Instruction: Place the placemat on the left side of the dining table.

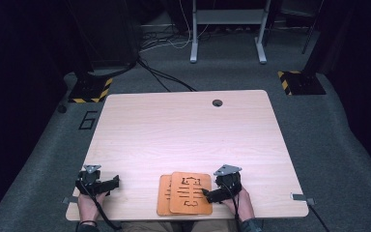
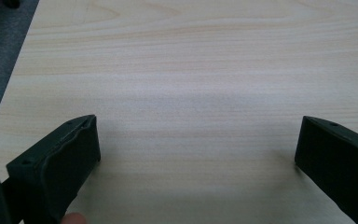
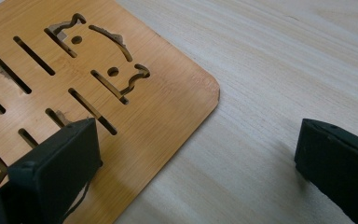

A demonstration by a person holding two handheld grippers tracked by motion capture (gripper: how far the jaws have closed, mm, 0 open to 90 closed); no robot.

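Two orange-brown bamboo boards lie stacked near the front edge of the wooden table (image 1: 183, 130). The top board (image 1: 191, 191) (image 3: 121, 70) has slots and a cut-out face; the lower board (image 1: 162, 195) peeks out at its left. My right gripper (image 1: 207, 193) (image 3: 198, 135) is open and straddles the top board's right corner, with one jaw over the board and the other over bare table. My left gripper (image 1: 115, 183) (image 2: 198, 135) is open at the front left, low over bare wood, with nothing between its jaws.
A round cable hole (image 1: 217, 103) sits near the table's far edge. Metal brackets (image 1: 302, 197) stick out at the front corners. On the grey floor beyond are cables, a white stand (image 1: 227, 29) and yellow-black striped bases (image 1: 89, 91).
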